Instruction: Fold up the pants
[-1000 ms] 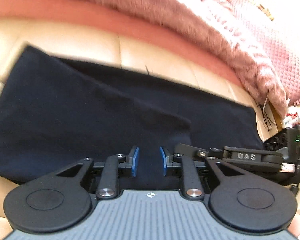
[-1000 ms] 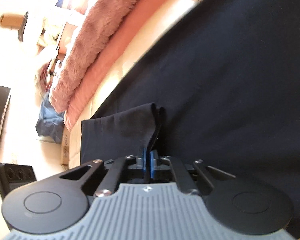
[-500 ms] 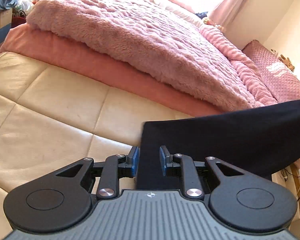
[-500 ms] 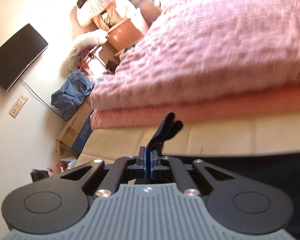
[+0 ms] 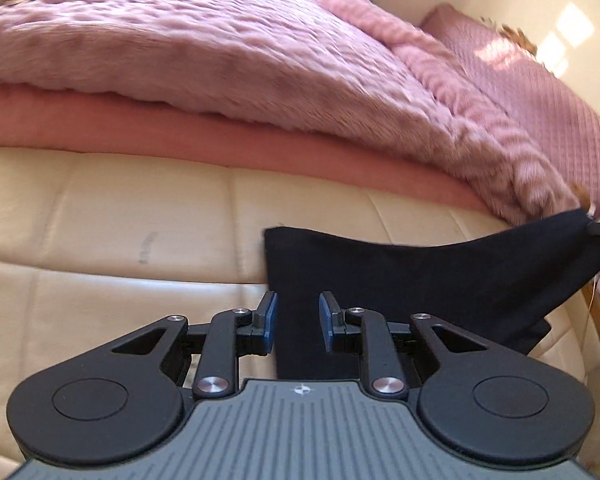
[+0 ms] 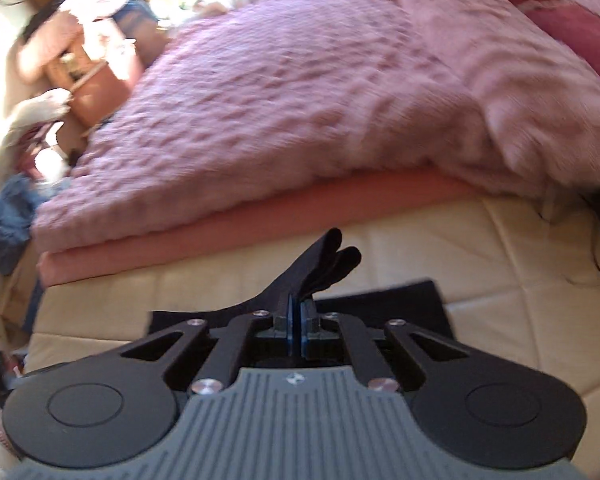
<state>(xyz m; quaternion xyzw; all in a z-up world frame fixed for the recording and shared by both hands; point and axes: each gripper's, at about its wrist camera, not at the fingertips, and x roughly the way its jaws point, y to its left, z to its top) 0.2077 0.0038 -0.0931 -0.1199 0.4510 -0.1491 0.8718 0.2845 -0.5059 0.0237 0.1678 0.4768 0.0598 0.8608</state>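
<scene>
Left gripper (image 5: 294, 322) partly spread, blue pads (image 5: 269, 320) standing apart with dark navy pants (image 5: 420, 280) passing between them; pads not seen pressing the cloth, so grip cannot be told for sure. From that wrist view, pants hanging as a sheet from 6 o'clock at the gripper up toward 3 o'clock, top edge sagging in a curve, far corner raised at the frame's right rim. Right gripper (image 6: 299, 330) pressed together, pinching a bunched fold of the pants (image 6: 320, 264) that sticks out past the fingertips toward 12 o'clock. More of the same cloth spread flat beneath, at 9 and 3 o'clock of the closed pads, lying on the cream quilted bed surface (image 6: 520, 280). Beyond, toward 12 o'clock in both views, a salmon sheet (image 5: 180, 136) under a fluffy pink blanket (image 5: 220, 48). At 10 o'clock in the right wrist view, blurred clutter of boxes and clothes (image 6: 80, 72), too smeared to name piece by piece.
</scene>
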